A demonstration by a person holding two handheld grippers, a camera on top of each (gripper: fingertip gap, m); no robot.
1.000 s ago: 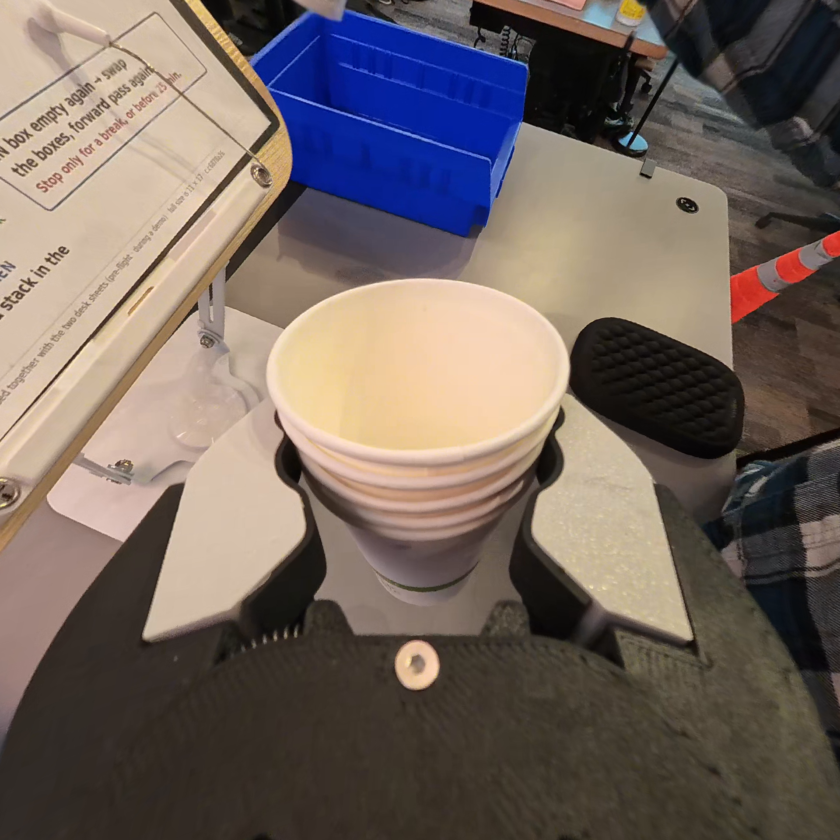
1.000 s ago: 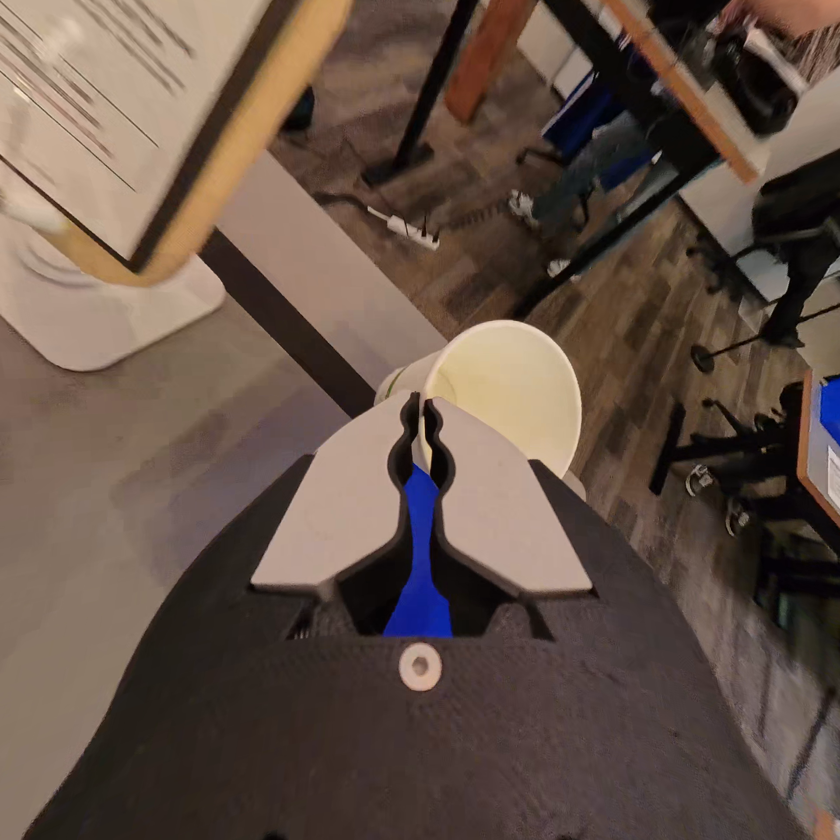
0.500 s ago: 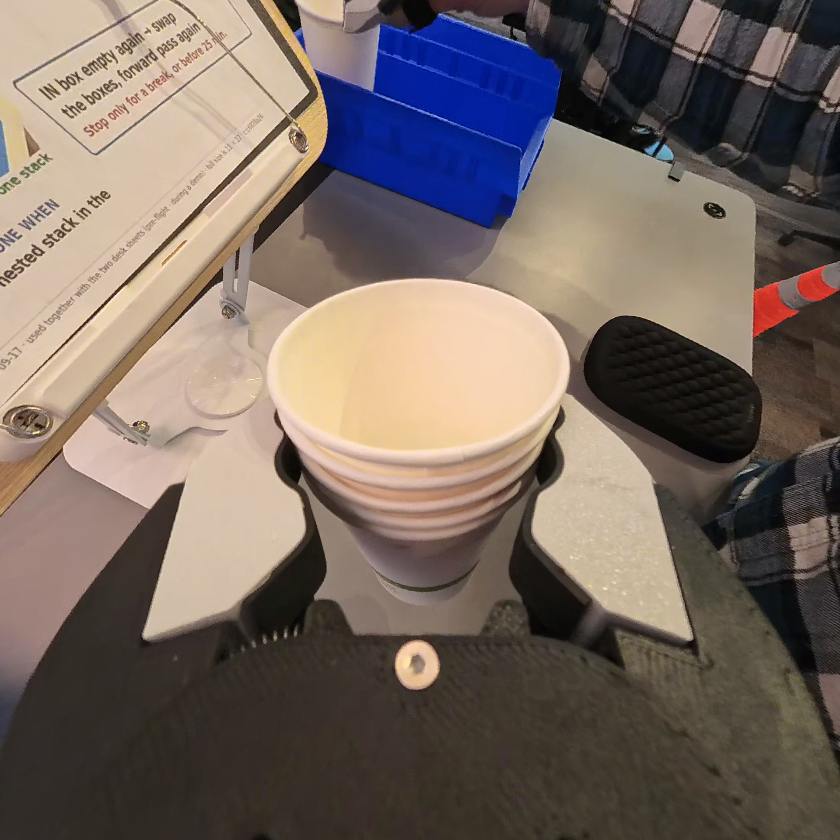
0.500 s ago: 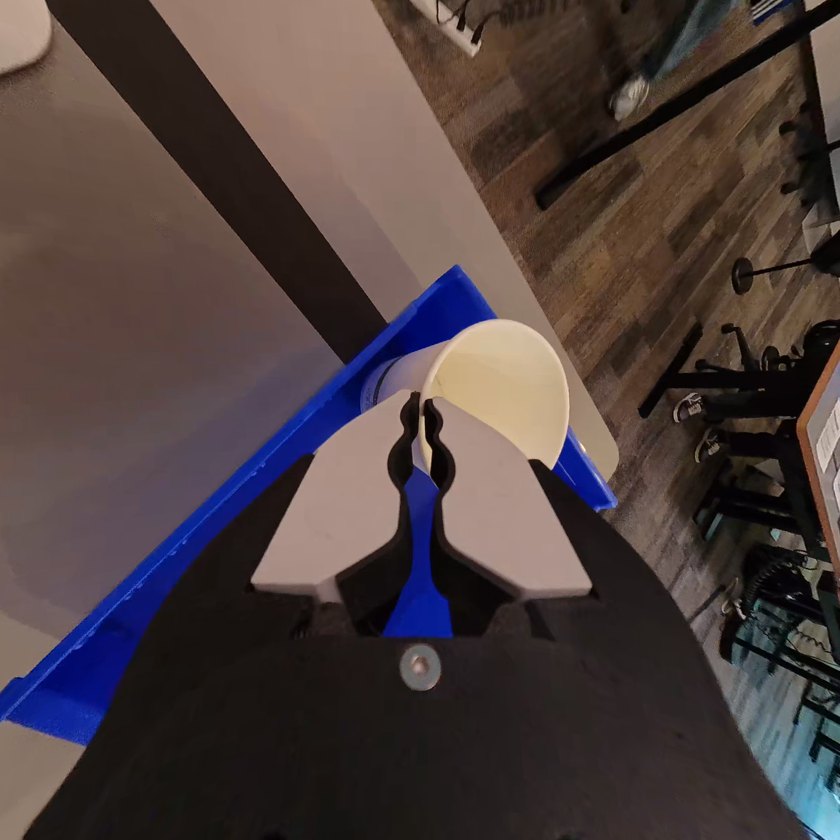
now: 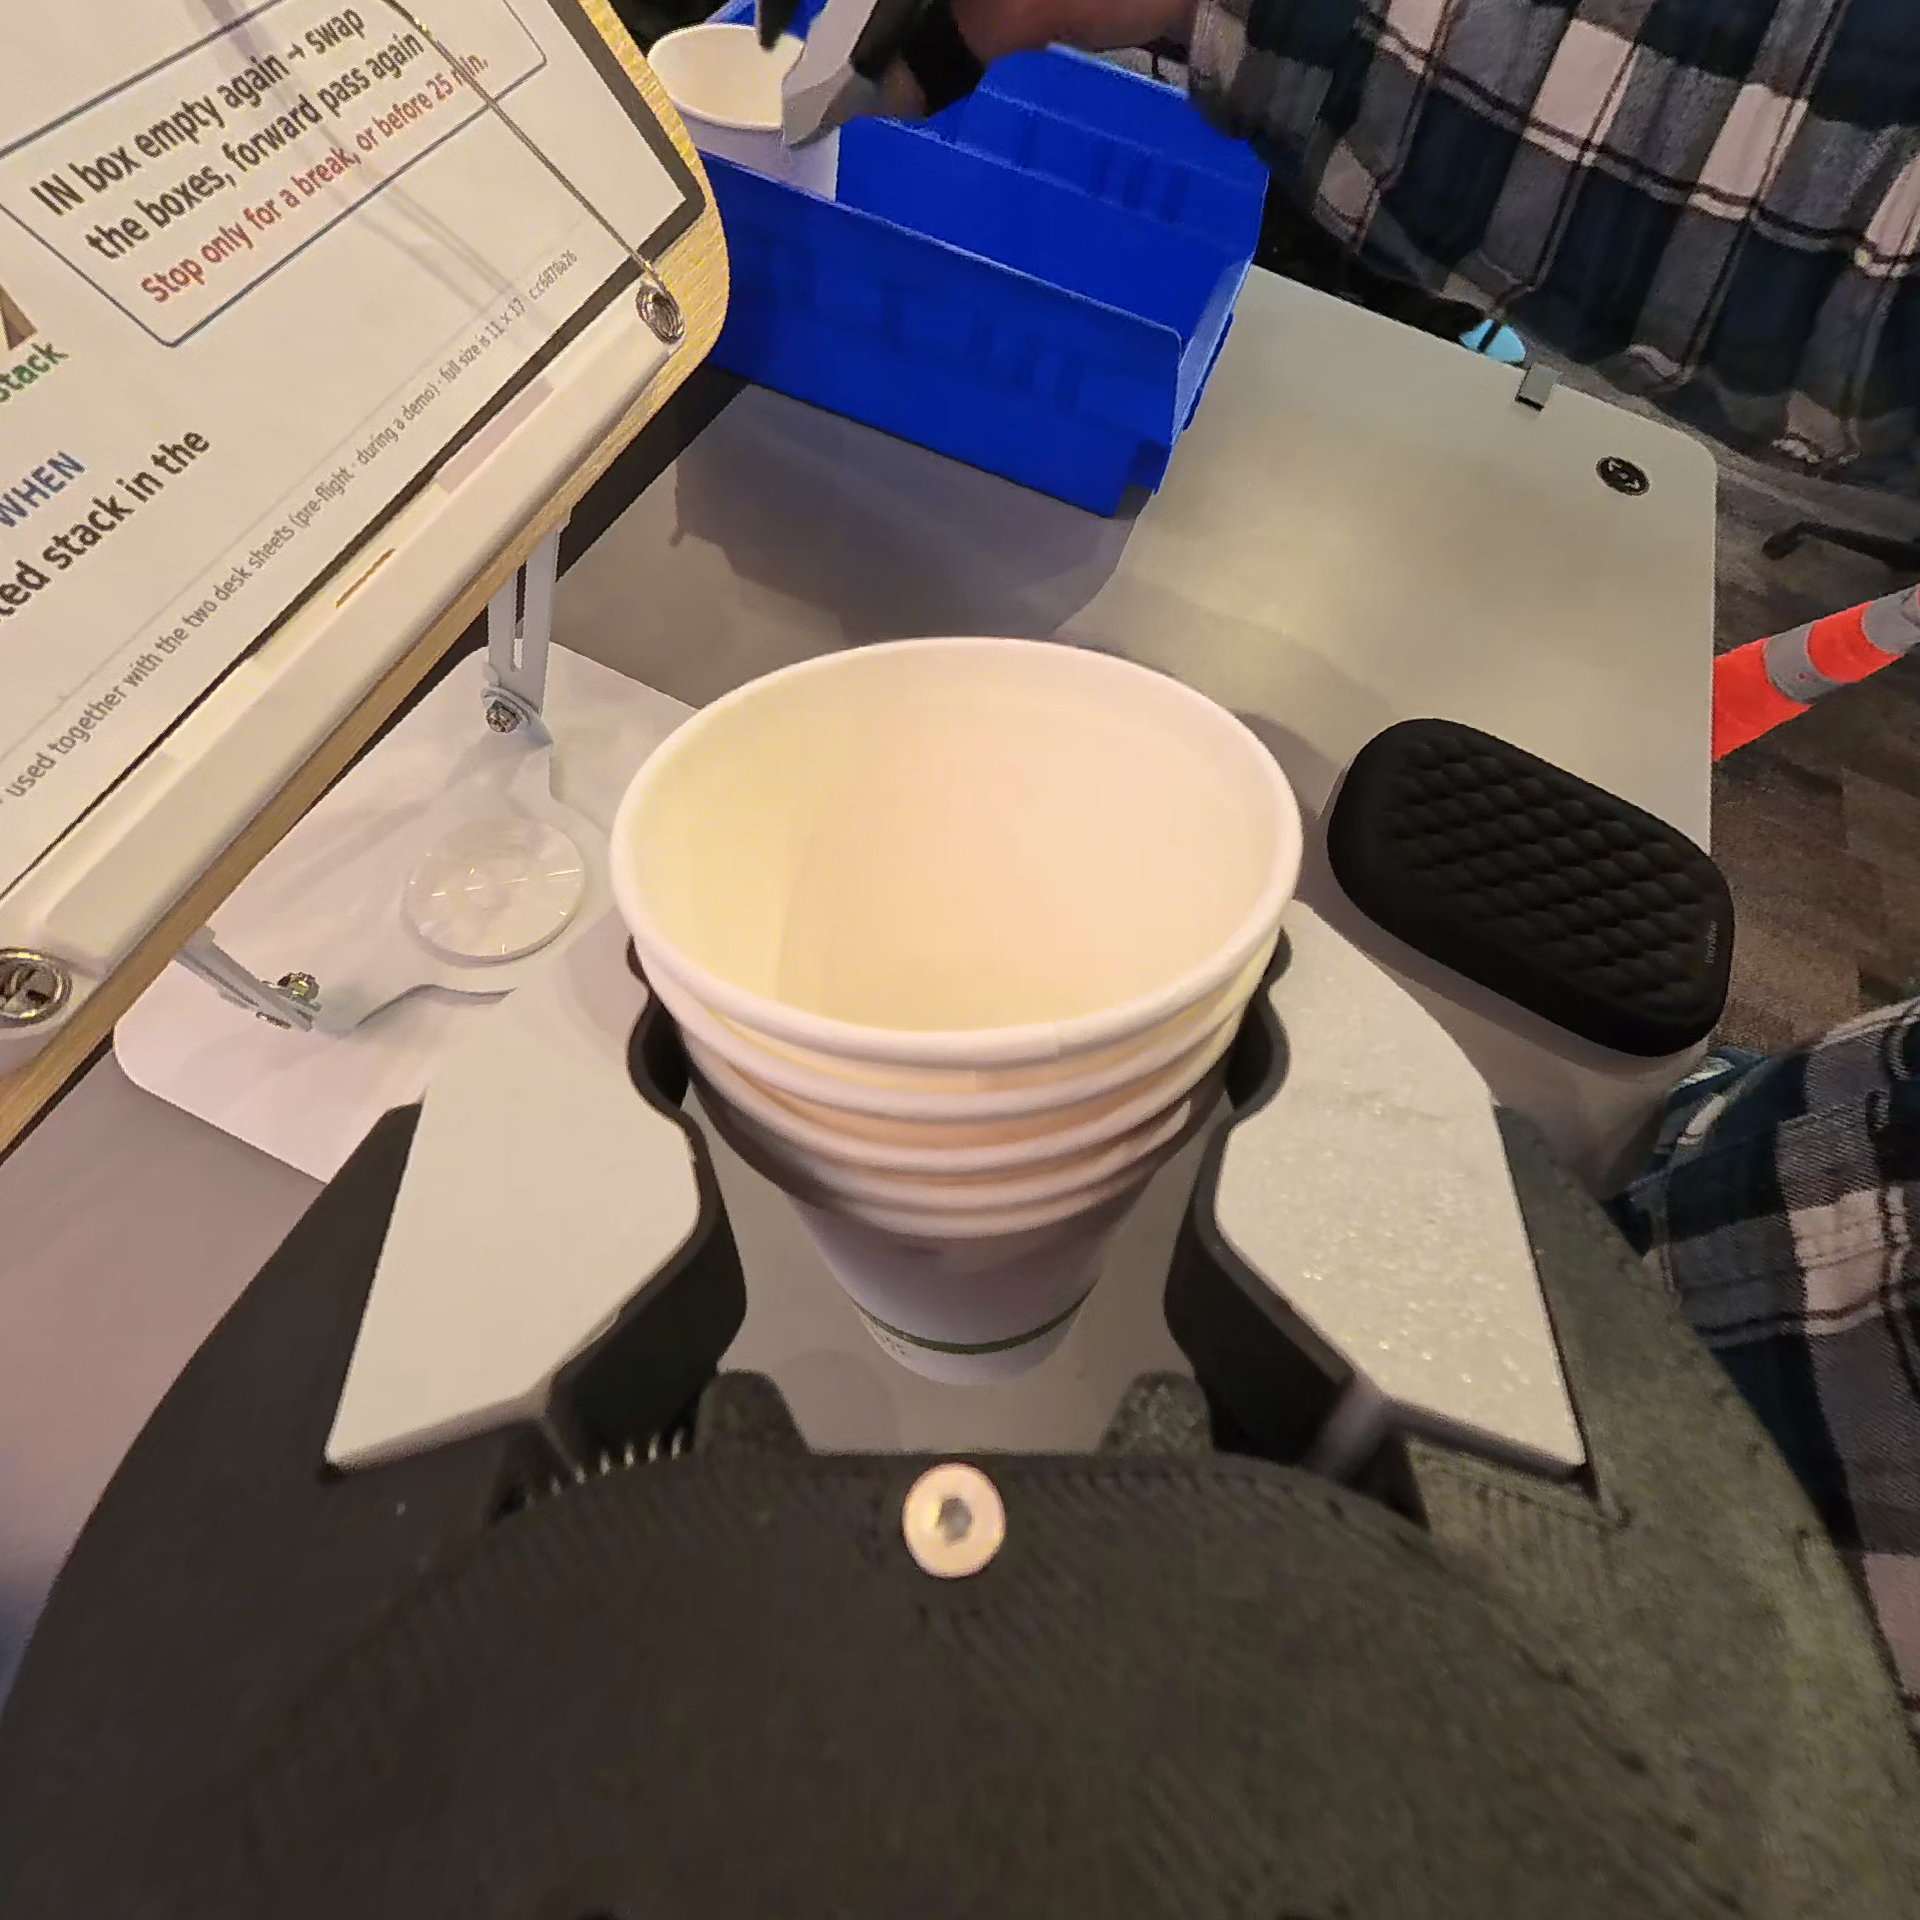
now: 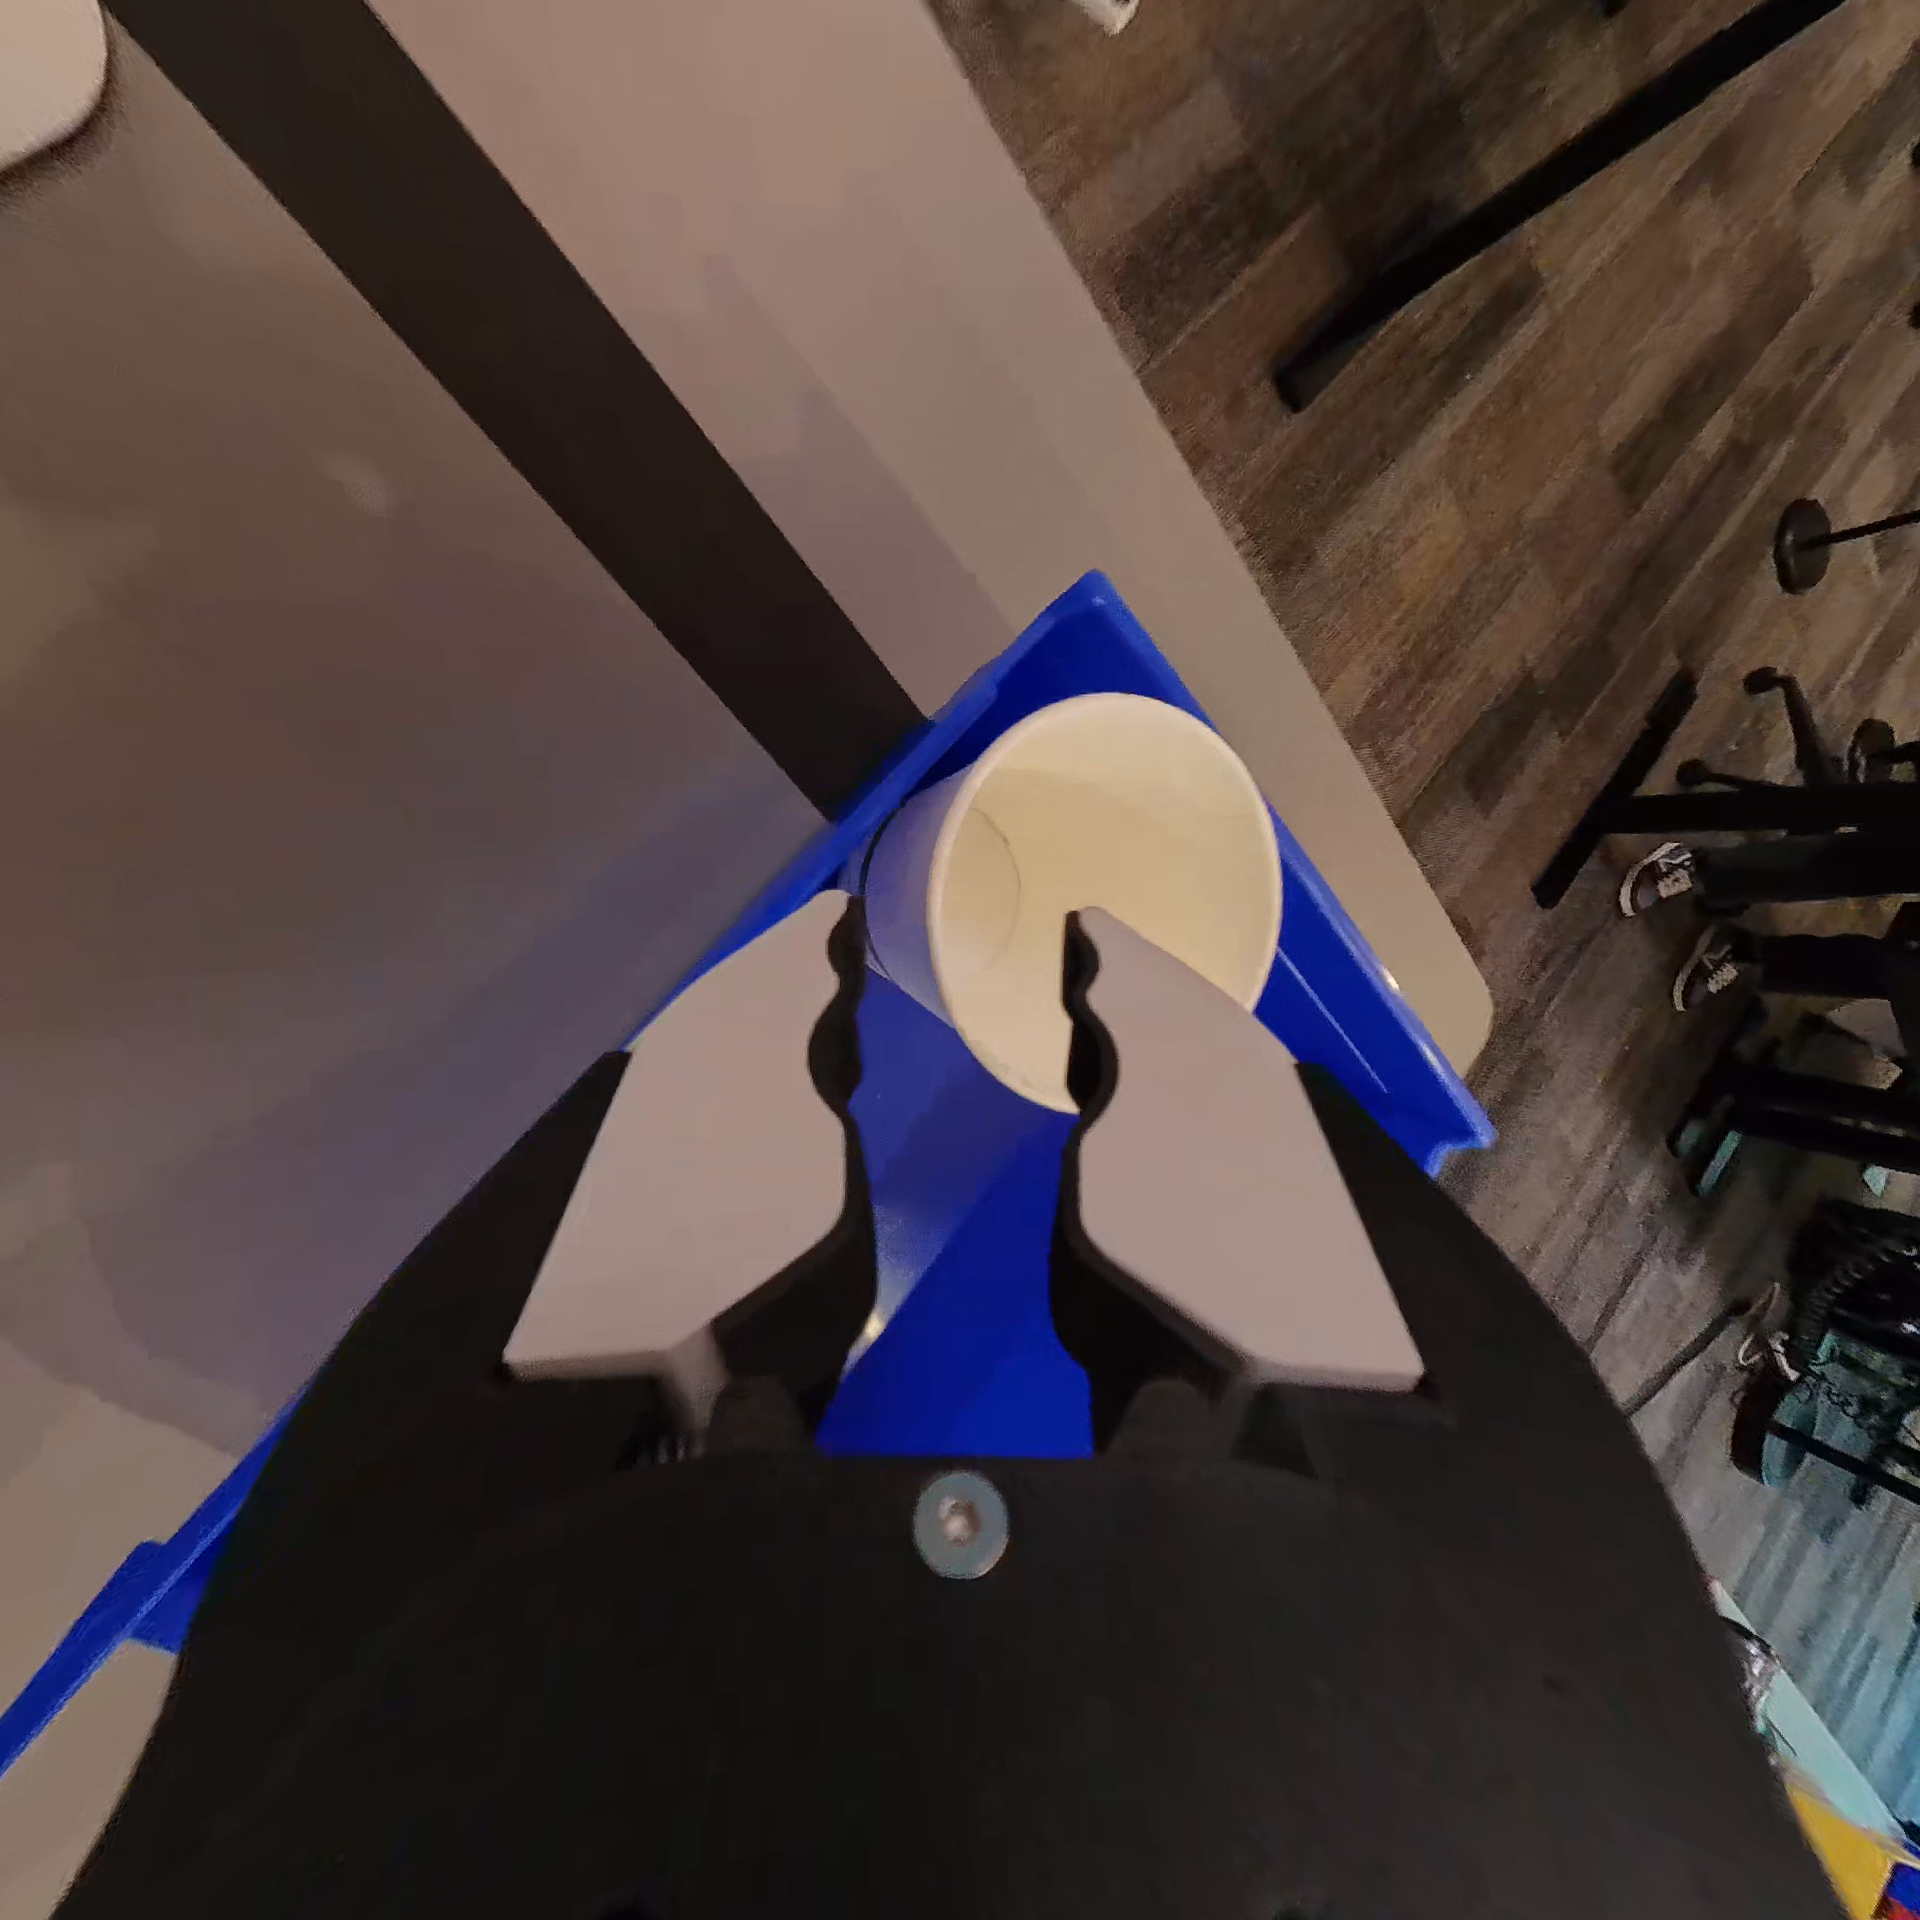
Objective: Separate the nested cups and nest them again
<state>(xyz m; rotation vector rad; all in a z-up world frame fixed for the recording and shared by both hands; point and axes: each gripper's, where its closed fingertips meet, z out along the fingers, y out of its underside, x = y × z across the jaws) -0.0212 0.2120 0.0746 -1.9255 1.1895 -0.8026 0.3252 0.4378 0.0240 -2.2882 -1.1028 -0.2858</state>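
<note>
My left gripper [image 5: 956,997] is shut on a stack of several nested white paper cups [image 5: 956,862], held upright over the grey table [image 5: 1403,540] with both fingers pressed on its sides. In the right wrist view a single white cup [image 6: 1122,831] stands in the corner of the blue bin [image 6: 1351,997]. My right gripper [image 6: 961,920] is open astride its near wall, one finger [image 6: 1164,1039] inside the cup and the other outside, neither pressing on it. The right gripper [image 5: 831,73] and that cup [image 5: 717,83] also show at the top of the left wrist view.
A sign board on a stand [image 5: 260,312] leans in at the left. A black padded rest [image 5: 1527,873] sits to the right of the stack. A plaid sleeve [image 5: 1558,156] crosses behind the bin [image 5: 987,260]. An orange cone [image 5: 1818,665] lies past the table edge. Across from one pair of fingers to the other is roughly 45 cm.
My right gripper carried the single cup to the blue bin, then opened and let go of its rim. My left gripper kept hold of the stack and shifted slightly.
</note>
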